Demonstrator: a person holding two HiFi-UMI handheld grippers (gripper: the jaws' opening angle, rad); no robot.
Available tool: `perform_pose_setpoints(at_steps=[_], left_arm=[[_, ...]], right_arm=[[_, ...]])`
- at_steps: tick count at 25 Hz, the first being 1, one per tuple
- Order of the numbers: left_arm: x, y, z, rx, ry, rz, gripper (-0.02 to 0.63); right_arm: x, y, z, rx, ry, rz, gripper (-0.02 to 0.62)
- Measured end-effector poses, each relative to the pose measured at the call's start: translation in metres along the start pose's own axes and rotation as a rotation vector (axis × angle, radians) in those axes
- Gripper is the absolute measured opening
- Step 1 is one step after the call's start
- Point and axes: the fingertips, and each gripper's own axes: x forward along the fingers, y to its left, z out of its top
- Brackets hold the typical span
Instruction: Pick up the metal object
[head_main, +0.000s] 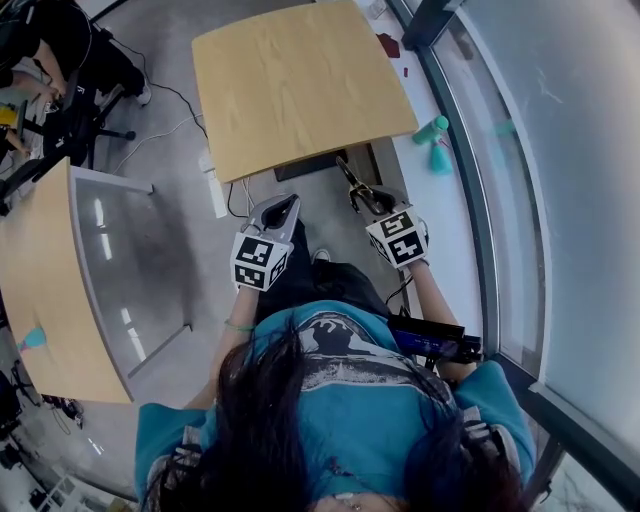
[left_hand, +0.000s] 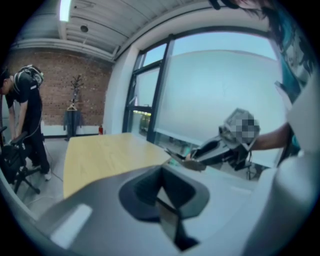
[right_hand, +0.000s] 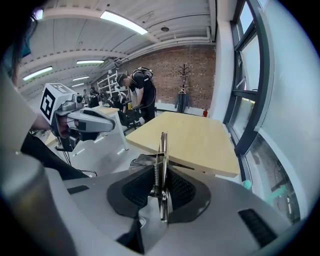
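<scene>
We hold the metal object (right_hand: 162, 160), thin with a spring, clamped upright in our right gripper (right_hand: 161, 185), just before the wooden table's (head_main: 300, 80) near edge. Our left gripper (left_hand: 162, 195) has its jaws together, empty.

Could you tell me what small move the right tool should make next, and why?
Probably hold the right tool closed and ease it forward over the wooden table. Its pads clamp the metal object, so the pick looks done, but the object hangs over the floor, short of the table's near edge.
</scene>
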Motion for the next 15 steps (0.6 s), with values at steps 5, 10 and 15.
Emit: perform_pose_setpoints(at_steps=[5,10,15], left_arm=[[-0.03,-0.02,-0.008,0.013,0.001,0.016,0.003],[-0.055,-0.017,-0.02,-0.011,-0.002,0.038,0.003],[-0.072,-0.026,-0.026,0.006,-0.006,0.018,0.003]], right_arm=[[-0.017,0.033,-0.012,0.006,-0.008,0.042,0.089],[-0.019,0.068,-0.012,-0.008,-0.008,0.072,0.089],[-0.024,0.096,-0.014,-0.014,-0.011,0.089,0.089]])
